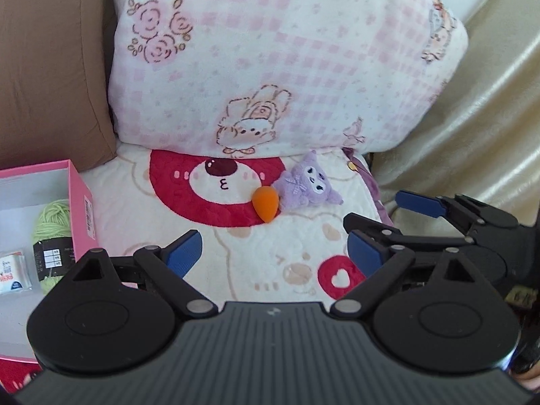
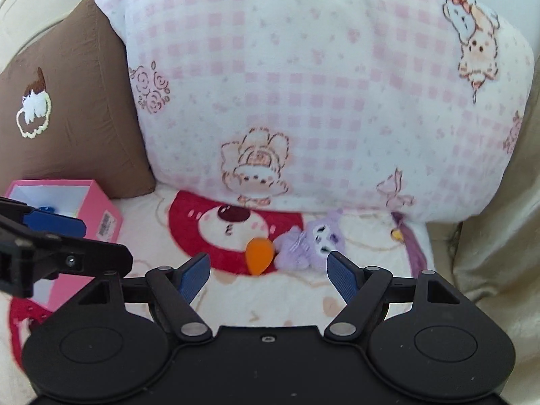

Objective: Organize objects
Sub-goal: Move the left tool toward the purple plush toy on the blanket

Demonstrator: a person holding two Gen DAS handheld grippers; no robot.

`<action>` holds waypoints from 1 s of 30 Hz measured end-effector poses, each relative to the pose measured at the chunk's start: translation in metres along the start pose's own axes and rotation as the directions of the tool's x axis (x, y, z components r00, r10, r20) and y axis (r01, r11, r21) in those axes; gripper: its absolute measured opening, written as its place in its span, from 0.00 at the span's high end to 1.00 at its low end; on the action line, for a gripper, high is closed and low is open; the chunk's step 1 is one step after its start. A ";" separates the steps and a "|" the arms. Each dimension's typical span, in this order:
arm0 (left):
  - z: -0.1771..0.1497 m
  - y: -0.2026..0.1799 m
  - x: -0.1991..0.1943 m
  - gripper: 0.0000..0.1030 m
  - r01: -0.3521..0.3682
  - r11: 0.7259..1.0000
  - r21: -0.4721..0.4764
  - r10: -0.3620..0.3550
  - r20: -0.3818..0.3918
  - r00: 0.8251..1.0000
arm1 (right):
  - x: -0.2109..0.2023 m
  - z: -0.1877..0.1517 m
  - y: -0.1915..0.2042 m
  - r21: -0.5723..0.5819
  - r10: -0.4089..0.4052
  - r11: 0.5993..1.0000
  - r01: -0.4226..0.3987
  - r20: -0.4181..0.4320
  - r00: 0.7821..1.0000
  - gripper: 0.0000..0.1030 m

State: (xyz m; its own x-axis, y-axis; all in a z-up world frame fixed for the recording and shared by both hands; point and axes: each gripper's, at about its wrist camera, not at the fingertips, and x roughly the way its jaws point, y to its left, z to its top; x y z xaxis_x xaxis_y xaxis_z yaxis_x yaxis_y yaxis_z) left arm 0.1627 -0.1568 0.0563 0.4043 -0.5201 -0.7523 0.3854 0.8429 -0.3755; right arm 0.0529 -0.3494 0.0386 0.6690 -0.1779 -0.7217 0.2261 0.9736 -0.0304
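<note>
An orange egg-shaped sponge (image 1: pixel 266 204) (image 2: pixel 258 254) lies on the bear-print blanket (image 1: pixel 236 253), touching a small purple plush toy (image 1: pixel 308 185) (image 2: pixel 310 243) on its right. My left gripper (image 1: pixel 275 253) is open and empty, hovering short of both. My right gripper (image 2: pixel 268 278) is open too, its blue pads just short of the sponge and plush, nothing between them. At the left stands an open pink box (image 1: pixel 79 195) (image 2: pixel 101 216) holding green yarn (image 1: pixel 52 222) and a white packet (image 1: pixel 11 270). Each gripper shows in the other's view: the right gripper (image 1: pixel 388 212), the left gripper (image 2: pixel 84 239).
A big pink-checked pillow (image 1: pixel 287 60) (image 2: pixel 320 84) leans right behind the toys. A brown pillow (image 1: pixel 50 67) (image 2: pixel 77 101) stands behind the box. Cream fabric (image 1: pixel 472 135) drapes along the right side. A purple tassel (image 2: pixel 413 246) lies right of the plush.
</note>
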 end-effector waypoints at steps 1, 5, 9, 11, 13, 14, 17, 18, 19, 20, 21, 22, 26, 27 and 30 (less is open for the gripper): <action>0.000 -0.001 0.006 0.10 -0.003 1.000 0.008 0.003 -0.003 1.000 | 0.005 -0.002 -0.001 -0.007 -0.002 1.000 0.002 0.001 1.000 0.22; -0.001 -0.005 0.030 0.10 -0.005 1.000 0.024 0.005 -0.008 1.000 | 0.021 -0.013 -0.009 -0.036 0.004 0.999 -0.002 0.046 0.999 0.22; 0.001 -0.008 0.053 0.10 0.041 0.999 0.016 -0.042 0.016 0.999 | 0.034 -0.024 -0.020 -0.068 0.032 0.997 -0.026 0.099 0.995 0.22; 0.003 -0.010 0.066 0.12 0.060 0.998 0.010 -0.060 0.028 0.998 | 0.036 -0.028 -0.023 -0.101 0.063 0.994 -0.051 0.124 0.990 0.22; 0.004 -0.011 0.078 0.12 0.080 0.997 0.008 -0.081 0.044 0.996 | 0.040 -0.031 -0.025 -0.127 0.067 0.991 -0.051 0.133 0.989 0.21; 0.005 -0.011 0.084 0.13 0.093 0.996 0.010 -0.093 0.046 0.995 | 0.043 -0.033 -0.026 -0.140 0.072 0.989 -0.053 0.138 0.988 0.21; 0.005 -0.014 0.100 0.14 0.110 0.994 0.027 -0.112 0.060 0.992 | 0.052 -0.037 -0.031 -0.167 0.068 0.985 -0.042 0.148 0.987 0.20; 0.005 -0.014 0.105 0.15 0.116 0.993 0.038 -0.118 0.070 0.990 | 0.056 -0.038 -0.032 -0.173 0.058 0.984 -0.032 0.149 0.987 0.20; 0.005 -0.015 0.110 0.16 0.122 0.991 0.045 -0.125 0.078 0.989 | 0.060 -0.039 -0.034 -0.179 0.052 0.984 -0.025 0.149 0.988 0.20; 0.006 -0.014 0.115 0.17 0.129 0.990 0.050 -0.133 0.084 0.988 | 0.063 -0.041 -0.036 -0.185 0.048 0.983 -0.019 0.150 0.988 0.20; 0.006 -0.014 0.120 0.18 0.136 0.990 0.048 -0.139 0.087 0.986 | 0.067 -0.042 -0.038 -0.189 0.049 0.982 -0.019 0.156 0.987 0.20; 0.007 -0.013 0.125 0.18 0.140 0.989 0.038 -0.142 0.083 0.986 | 0.069 -0.043 -0.040 -0.191 0.062 0.981 -0.029 0.170 0.983 0.20; 0.005 -0.012 0.142 0.18 0.188 0.982 -0.003 -0.187 0.060 0.980 | 0.079 -0.048 -0.049 -0.181 0.082 0.982 -0.046 0.198 0.977 0.20; 0.005 -0.012 0.147 0.19 0.187 0.982 -0.002 -0.187 0.063 0.980 | 0.082 -0.049 -0.051 -0.178 0.089 0.983 -0.053 0.198 0.976 0.20; 0.006 -0.011 0.160 0.26 0.190 0.982 -0.006 -0.189 0.050 0.981 | 0.093 -0.052 -0.052 -0.185 0.070 0.982 -0.035 0.185 0.980 0.20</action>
State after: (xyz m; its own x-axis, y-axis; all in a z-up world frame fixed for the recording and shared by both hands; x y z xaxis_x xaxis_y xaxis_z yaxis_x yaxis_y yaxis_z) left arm 0.2282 -0.2500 -0.0570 0.3647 -0.6764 -0.6399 0.4504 0.7296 -0.5145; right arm 0.0662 -0.4087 -0.0627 0.8025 -0.1328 -0.5816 0.0675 0.9889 -0.1327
